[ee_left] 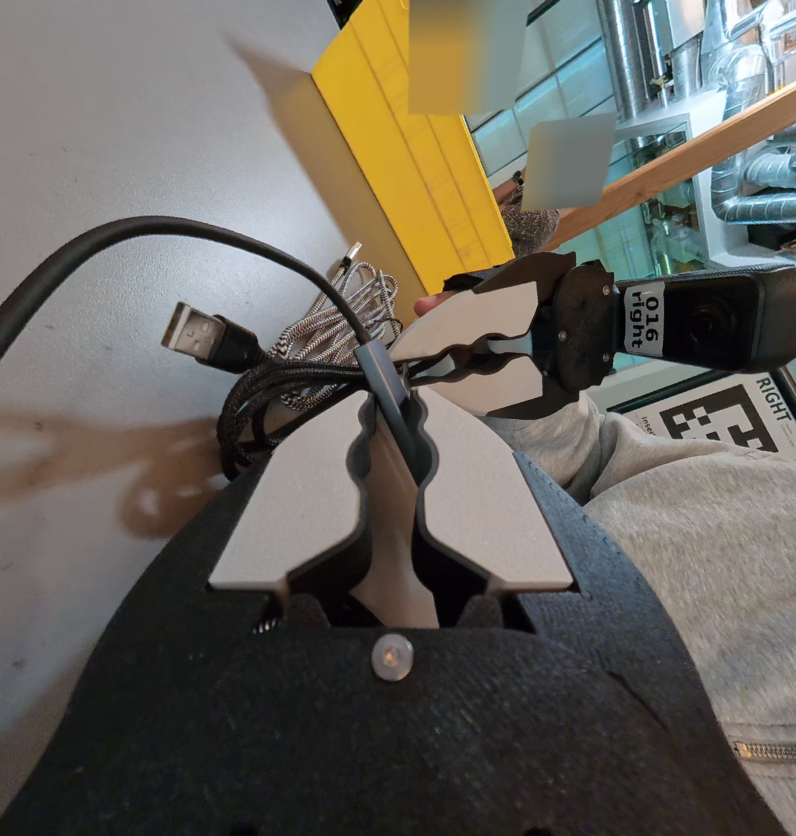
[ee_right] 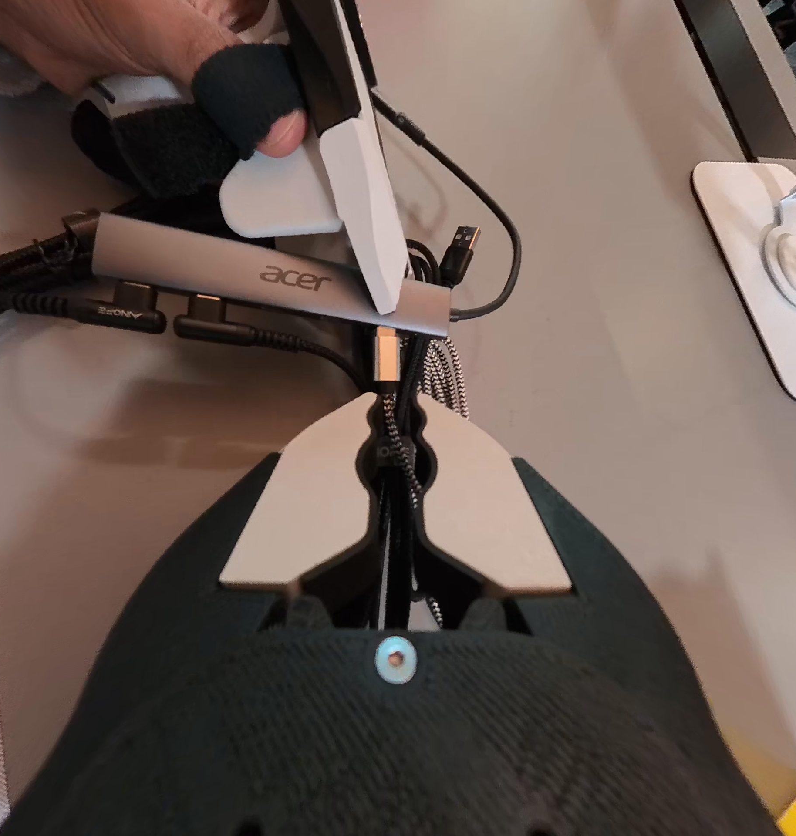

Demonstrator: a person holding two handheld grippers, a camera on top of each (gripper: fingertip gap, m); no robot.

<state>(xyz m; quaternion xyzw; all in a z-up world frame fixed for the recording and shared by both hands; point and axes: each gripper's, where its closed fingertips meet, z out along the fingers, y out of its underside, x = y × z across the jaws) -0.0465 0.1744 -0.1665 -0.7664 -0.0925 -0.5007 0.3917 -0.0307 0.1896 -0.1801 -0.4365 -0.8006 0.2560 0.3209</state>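
Left gripper (ee_left: 392,409) clenched edge-on around grey USB hub (ee_right: 269,276), held above the grey table (ee_left: 115,135). Right gripper (ee_right: 396,402) clamped on bundle of braided cables (ee_right: 398,452) just below the hub; silver plug (ee_right: 386,357) seated in hub. Beyond, loose USB-A plug (ee_left: 197,332), yellow box (ee_left: 414,158)

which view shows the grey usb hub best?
Right wrist view: the grey hub lies broadside, three plugs along its lower side, left gripper clamped on its end. Left wrist view shows only the hub's narrow edge between the jaws.
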